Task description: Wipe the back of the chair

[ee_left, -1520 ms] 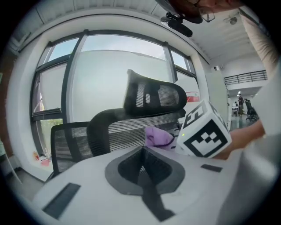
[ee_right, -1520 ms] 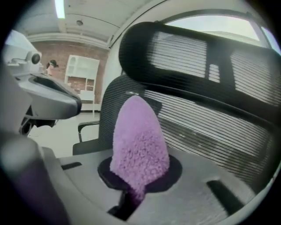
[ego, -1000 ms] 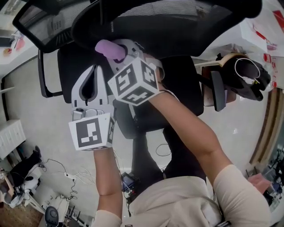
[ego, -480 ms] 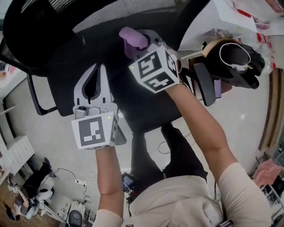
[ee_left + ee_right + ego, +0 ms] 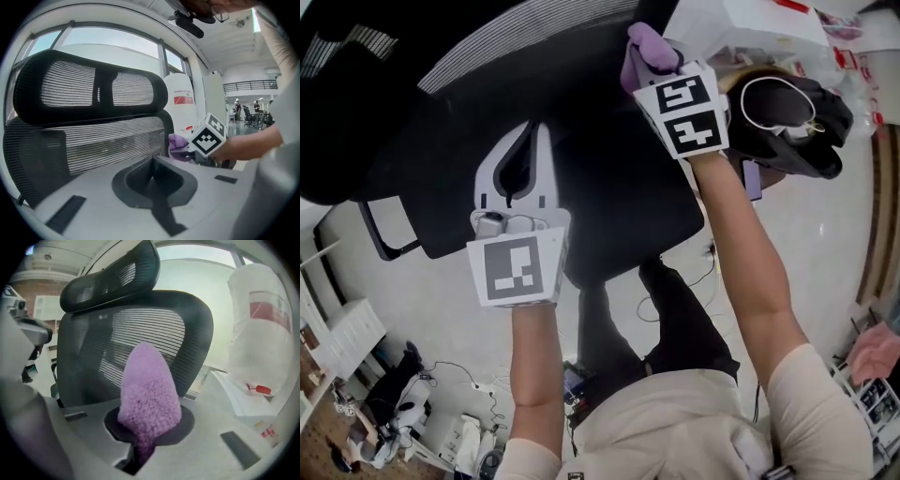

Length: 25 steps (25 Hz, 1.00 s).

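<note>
Rightward travel has carried the right gripper [image 5: 649, 58] from mid-panel to the outer edge of the chair back [image 5: 154, 329] (black ribbed mesh in a curved frame), which stands directly ahead. Judged progress: one cross pass is done; the headrest [image 5: 89, 89] and lower mesh remain. The left gripper [image 5: 534, 131] is closed on nothing. The right one clamps a purple cloth [image 5: 150, 394], fluffy and blunt-tipped.
</note>
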Each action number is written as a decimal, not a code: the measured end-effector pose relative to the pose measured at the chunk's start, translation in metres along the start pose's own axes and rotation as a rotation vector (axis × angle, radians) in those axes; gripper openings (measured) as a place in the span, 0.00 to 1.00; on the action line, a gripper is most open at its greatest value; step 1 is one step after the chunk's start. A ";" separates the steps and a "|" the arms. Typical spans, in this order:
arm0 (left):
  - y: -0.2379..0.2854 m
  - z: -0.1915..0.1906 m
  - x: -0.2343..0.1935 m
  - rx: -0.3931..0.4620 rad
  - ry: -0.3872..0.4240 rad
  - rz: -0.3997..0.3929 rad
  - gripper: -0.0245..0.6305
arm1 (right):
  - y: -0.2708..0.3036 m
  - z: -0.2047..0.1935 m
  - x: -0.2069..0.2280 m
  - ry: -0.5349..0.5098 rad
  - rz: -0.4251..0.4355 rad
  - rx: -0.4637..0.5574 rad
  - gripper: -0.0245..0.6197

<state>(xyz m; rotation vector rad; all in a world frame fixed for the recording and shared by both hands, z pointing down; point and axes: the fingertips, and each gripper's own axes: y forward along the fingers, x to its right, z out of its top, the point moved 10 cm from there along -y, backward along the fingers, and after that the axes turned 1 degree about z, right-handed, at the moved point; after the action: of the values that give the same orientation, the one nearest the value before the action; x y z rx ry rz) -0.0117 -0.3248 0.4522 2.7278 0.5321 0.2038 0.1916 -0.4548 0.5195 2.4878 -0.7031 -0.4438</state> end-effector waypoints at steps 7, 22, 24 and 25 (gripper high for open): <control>-0.002 0.000 0.005 -0.016 0.010 0.009 0.05 | -0.002 -0.004 0.003 0.001 0.008 -0.008 0.07; -0.058 0.037 -0.027 0.069 0.085 0.048 0.05 | -0.050 0.031 -0.015 -0.040 0.021 -0.031 0.07; -0.072 0.048 -0.028 0.077 0.099 0.049 0.05 | -0.068 0.041 -0.018 -0.041 0.016 -0.014 0.07; -0.079 0.054 -0.028 0.083 0.104 0.051 0.05 | -0.077 0.047 -0.019 -0.044 0.013 -0.005 0.07</control>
<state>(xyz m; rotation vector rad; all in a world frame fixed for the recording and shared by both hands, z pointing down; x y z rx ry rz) -0.0527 -0.2838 0.3715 2.8251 0.5101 0.3460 0.1862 -0.4057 0.4420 2.4742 -0.7336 -0.4962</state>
